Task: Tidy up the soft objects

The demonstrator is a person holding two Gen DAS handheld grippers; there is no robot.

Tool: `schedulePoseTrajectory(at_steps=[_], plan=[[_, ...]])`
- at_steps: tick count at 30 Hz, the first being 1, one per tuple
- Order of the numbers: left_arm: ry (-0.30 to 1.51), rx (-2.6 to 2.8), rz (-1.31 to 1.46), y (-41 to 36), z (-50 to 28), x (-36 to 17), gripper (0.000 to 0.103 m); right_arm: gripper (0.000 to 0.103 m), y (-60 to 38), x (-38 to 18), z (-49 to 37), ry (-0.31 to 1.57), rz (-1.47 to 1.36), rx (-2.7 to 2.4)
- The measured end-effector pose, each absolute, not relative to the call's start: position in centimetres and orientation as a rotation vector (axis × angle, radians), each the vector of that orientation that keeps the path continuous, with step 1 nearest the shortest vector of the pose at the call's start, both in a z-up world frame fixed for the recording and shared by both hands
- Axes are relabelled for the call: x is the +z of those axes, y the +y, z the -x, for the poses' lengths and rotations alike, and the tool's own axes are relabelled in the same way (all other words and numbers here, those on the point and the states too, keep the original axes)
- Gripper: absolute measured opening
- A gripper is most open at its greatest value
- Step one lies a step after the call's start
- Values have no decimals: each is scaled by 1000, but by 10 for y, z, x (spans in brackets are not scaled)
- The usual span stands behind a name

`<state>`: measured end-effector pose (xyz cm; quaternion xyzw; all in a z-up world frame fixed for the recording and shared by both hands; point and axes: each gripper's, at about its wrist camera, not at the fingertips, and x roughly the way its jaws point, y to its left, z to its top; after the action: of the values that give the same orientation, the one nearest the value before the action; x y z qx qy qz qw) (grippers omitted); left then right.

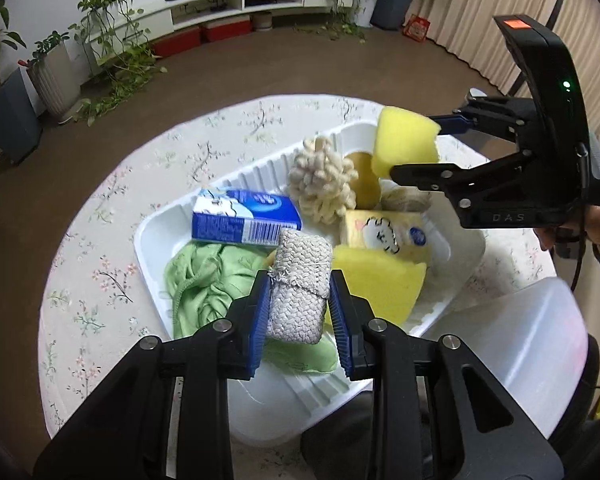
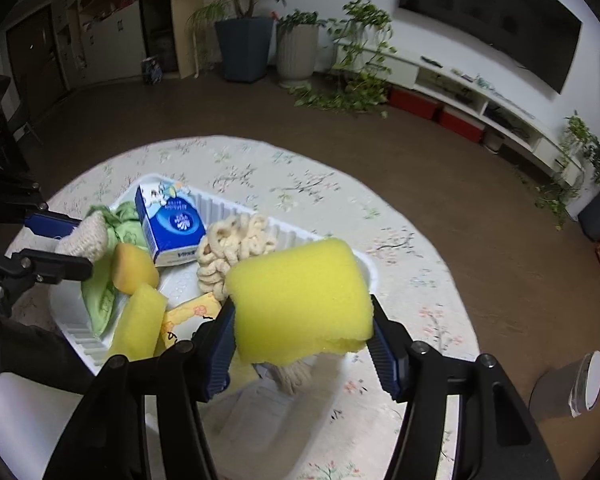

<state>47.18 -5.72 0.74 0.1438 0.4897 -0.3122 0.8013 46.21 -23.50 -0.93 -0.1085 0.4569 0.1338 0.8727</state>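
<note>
A white ribbed tray [image 1: 160, 216] on the round floral table holds several soft things. My left gripper [image 1: 300, 304] is shut on a white woven pad [image 1: 300, 280] above the tray's near end; the pad also shows in the right wrist view [image 2: 86, 240]. My right gripper [image 2: 304, 320] is shut on a yellow sponge [image 2: 300, 292] and holds it above the tray's far end; the sponge also shows in the left wrist view [image 1: 406, 144]. In the tray lie a green cloth [image 1: 204, 280], a blue tissue pack [image 1: 246, 216], a cream loopy scrubber [image 1: 322, 184], another yellow sponge [image 1: 376, 280] and a yellow printed pack [image 1: 384, 232].
A translucent plastic lid [image 1: 532, 344] lies at the table's right edge. A grey cylinder [image 2: 572, 388] stands on the floor beside the table. Potted plants [image 2: 296, 48] and a low white TV shelf [image 1: 236, 0] line the far wall.
</note>
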Motion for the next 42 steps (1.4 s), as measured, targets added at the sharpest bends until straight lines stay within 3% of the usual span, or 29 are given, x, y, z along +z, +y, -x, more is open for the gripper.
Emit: schedulePoseTrajectory(at_steps=[10, 15, 20, 26, 31, 37, 42], plan=[[1081, -668, -314, -58, -474, -5, 29, 64, -216, -28, -467, 968, 265, 334], [1064, -654, -291, -54, -479, -1, 61, 67, -211, -28, -464, 969, 295, 340], [1043, -637, -281, -51, -478, 5, 78, 72, -215, -27, -457, 967, 305, 342], [1002, -602, -244, -42, -475, 17, 82, 82, -225, -19, -446, 940, 288, 334], [944, -563, -196, -28, -462, 36, 84, 82, -237, -11, -434, 919, 254, 308], [815, -467, -133, -6, -421, 64, 101, 84, -270, 8, -407, 876, 128, 256], [725, -357, -56, 13, -364, 77, 103, 87, -293, 21, -357, 809, 15, 190]])
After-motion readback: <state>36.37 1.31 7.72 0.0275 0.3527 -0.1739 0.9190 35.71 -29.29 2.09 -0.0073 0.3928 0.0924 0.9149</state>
